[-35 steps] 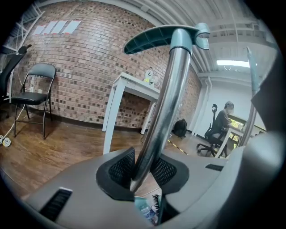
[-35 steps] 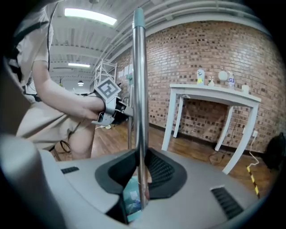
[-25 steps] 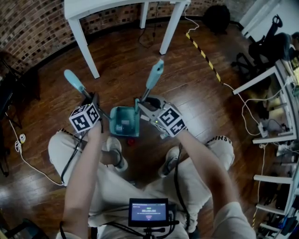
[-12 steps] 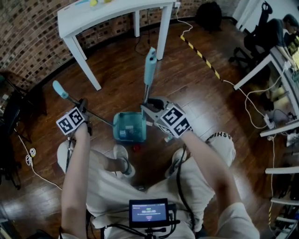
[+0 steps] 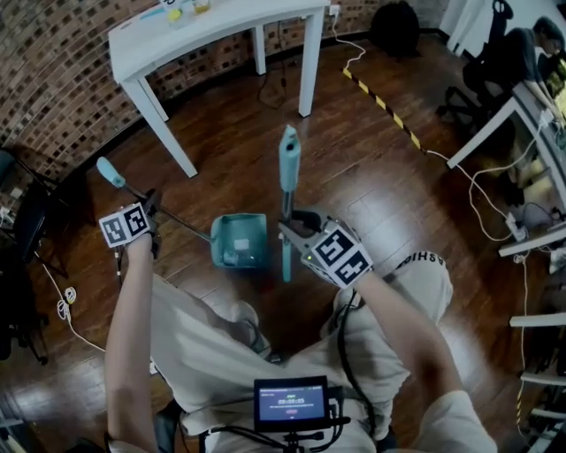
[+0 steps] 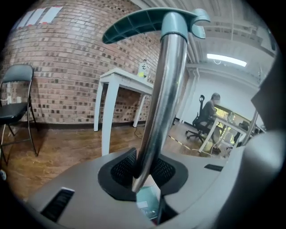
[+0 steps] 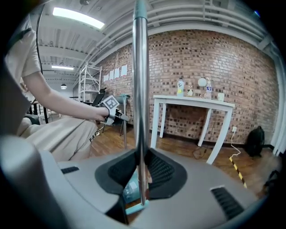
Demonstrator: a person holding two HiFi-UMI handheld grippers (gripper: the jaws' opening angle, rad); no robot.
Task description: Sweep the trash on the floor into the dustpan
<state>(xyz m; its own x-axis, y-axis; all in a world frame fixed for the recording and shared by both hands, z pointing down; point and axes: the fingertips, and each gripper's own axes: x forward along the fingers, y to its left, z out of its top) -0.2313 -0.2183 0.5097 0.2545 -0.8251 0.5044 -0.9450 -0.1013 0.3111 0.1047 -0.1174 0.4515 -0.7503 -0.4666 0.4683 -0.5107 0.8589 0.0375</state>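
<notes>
In the head view a teal dustpan (image 5: pixel 239 241) rests on the wooden floor with pale scraps inside it. Its long metal handle (image 6: pixel 163 98) slants up left to a teal grip (image 5: pixel 110 172). My left gripper (image 5: pixel 149 215) is shut on that handle. The broom's pole (image 7: pixel 140 89) stands almost upright just right of the pan, with a teal grip (image 5: pixel 289 157) on top. My right gripper (image 5: pixel 299 232) is shut on the pole. The broom's lower end (image 7: pixel 134 206) shows under the jaws, next to the pan (image 7: pixel 131 188).
A white table (image 5: pixel 212 26) stands ahead against the brick wall. A dark folding chair (image 5: pixel 26 221) and floor cables (image 5: pixel 62 310) are at the left. Yellow-black tape (image 5: pixel 385 106), an office chair (image 5: pixel 482 80) and a desk (image 5: pixel 531 115) lie to the right. The person's legs are just below the pan.
The broom pole has swung upright and its lower end has moved to the pan's right edge. My left gripper has moved left with the dustpan handle.
</notes>
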